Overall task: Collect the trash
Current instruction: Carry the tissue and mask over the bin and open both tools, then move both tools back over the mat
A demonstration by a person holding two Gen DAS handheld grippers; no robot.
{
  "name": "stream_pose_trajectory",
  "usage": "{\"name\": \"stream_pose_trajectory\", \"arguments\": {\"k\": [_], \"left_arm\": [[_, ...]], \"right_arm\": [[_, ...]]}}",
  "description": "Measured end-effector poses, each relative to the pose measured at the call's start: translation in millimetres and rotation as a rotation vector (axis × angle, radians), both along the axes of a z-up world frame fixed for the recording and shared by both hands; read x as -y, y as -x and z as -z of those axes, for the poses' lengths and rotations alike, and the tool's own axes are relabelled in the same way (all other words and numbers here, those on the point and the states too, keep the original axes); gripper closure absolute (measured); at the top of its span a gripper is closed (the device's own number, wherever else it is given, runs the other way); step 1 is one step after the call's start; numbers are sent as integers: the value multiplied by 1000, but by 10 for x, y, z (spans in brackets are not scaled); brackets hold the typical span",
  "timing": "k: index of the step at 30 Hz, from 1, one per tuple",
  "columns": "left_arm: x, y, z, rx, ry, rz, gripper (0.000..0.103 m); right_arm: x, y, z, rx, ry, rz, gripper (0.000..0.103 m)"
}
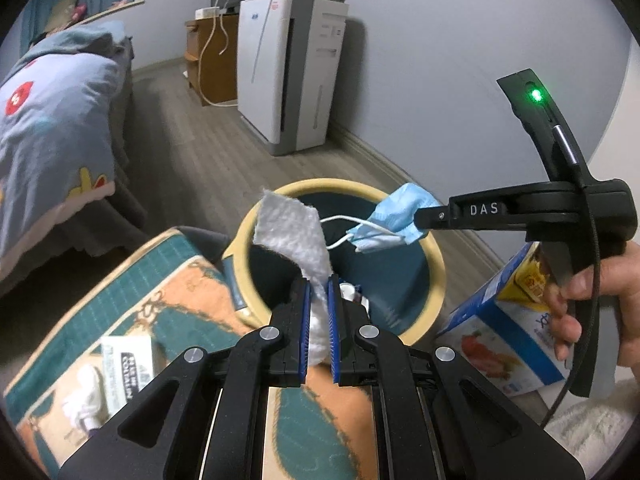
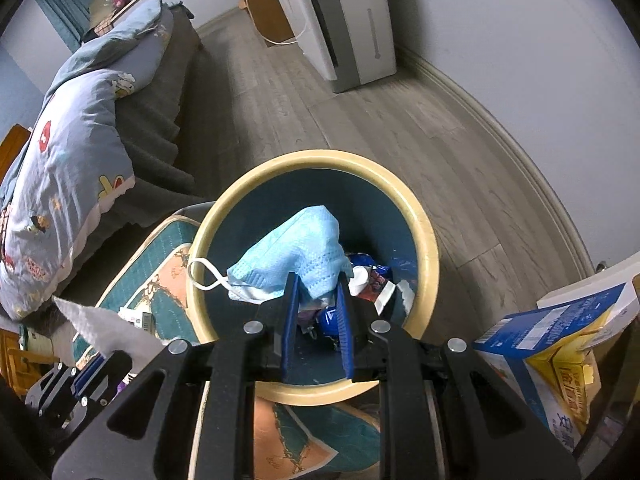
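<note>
A round bin with a cream rim point(image 1: 434, 264) point(image 2: 430, 248) and dark blue inside stands on the floor, with wrappers in its bottom. My left gripper point(image 1: 319, 280) is shut on a white tissue point(image 1: 290, 228) and holds it over the bin's near left rim; the tissue also shows in the right wrist view point(image 2: 100, 326). My right gripper point(image 2: 318, 280) is shut on a blue face mask point(image 2: 296, 252) directly above the bin's opening, its white ear loop hanging left. In the left wrist view the mask point(image 1: 394, 218) hangs from the right gripper over the bin.
A teal and orange mat point(image 1: 172, 300) lies beside the bin with a small carton point(image 1: 126, 360) and crumpled white tissue point(image 1: 86, 400) on it. A blue and yellow box point(image 1: 508, 316) point(image 2: 548, 340) stands right of the bin. A bed point(image 2: 80, 152) is left, a white air purifier point(image 1: 288, 72) by the wall.
</note>
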State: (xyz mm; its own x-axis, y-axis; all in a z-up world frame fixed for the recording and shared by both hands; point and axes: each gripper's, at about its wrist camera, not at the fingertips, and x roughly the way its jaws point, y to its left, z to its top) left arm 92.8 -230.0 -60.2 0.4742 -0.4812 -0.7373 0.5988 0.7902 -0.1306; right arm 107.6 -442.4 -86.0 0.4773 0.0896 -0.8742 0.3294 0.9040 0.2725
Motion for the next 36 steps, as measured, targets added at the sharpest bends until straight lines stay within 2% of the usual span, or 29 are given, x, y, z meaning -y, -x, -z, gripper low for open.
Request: {"name": "stream_pose_trajectory", "arguments": {"k": [5, 10, 12, 14, 15, 16, 17, 19, 23, 25, 27, 28, 36], "left_arm": [[119, -76, 49, -18, 20, -11, 94], [221, -109, 82, -13, 24, -13, 93], [240, -130, 101, -24, 31, -21, 89], [255, -138, 122, -27, 23, -29, 77], [257, -135, 125, -23, 18, -30, 71], [255, -130, 125, -19, 15, -34, 56], [244, -125, 121, -13, 14, -40, 49], [226, -125, 112, -10, 14, -43, 45], [164, -128, 99, -6, 3, -62, 27], [135, -129, 93, -6, -5, -71, 21], [93, -121, 83, -1, -18, -85, 12], [68, -110, 74, 5, -25, -92, 11], [-188, -24, -33, 39, -73, -125, 9]], "right_arm": [[80, 16, 5, 1, 2, 11, 85], [143, 52, -29, 42, -19, 18, 85], [156, 57, -59, 63, -17, 22, 85], [169, 57, -76, 77, -21, 27, 83], [167, 55, -83, 82, -23, 27, 81], [172, 48, -88, 83, -24, 27, 76], [166, 45, -89, 84, -23, 26, 72], [160, 47, -86, 83, -19, 32, 55], [149, 53, -100, 84, -20, 42, 36], [130, 50, -112, 85, -24, 46, 19], [97, 51, -136, 89, -26, 48, 9], [74, 51, -154, 94, -25, 47, 6], [-174, 22, -224, 100, -23, 14, 6]]}}
